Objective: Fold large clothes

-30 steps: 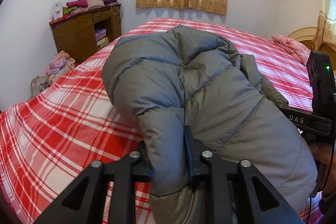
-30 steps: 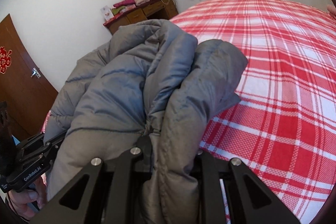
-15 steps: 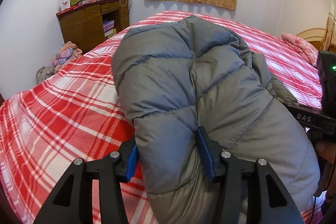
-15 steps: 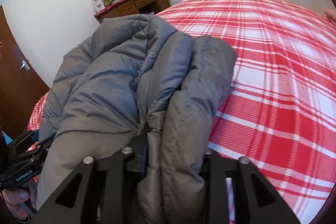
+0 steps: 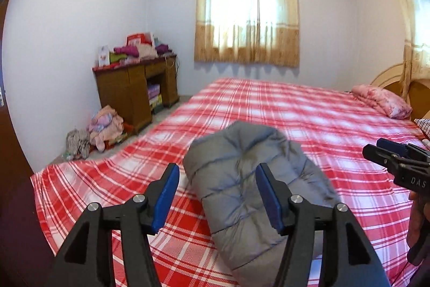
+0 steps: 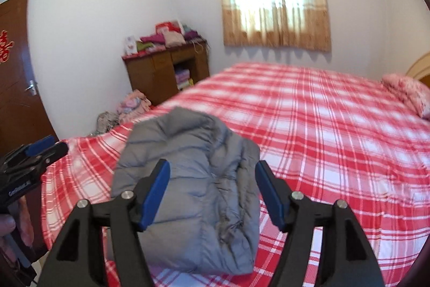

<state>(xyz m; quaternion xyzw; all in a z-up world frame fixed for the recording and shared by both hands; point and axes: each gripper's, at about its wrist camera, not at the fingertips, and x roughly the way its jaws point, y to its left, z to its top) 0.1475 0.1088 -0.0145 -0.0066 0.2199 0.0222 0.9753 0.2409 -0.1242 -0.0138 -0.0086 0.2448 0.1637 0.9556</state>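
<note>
We found the grey quilted puffer jacket (image 5: 250, 179) folded into a bundle on the red plaid bedspread (image 5: 309, 120). Our left gripper (image 5: 217, 195) and right gripper (image 6: 212, 192) were opening, jaws spread, pinching nothing. It looked light, soft and springy; we judged its folded edges the best hold.
</note>
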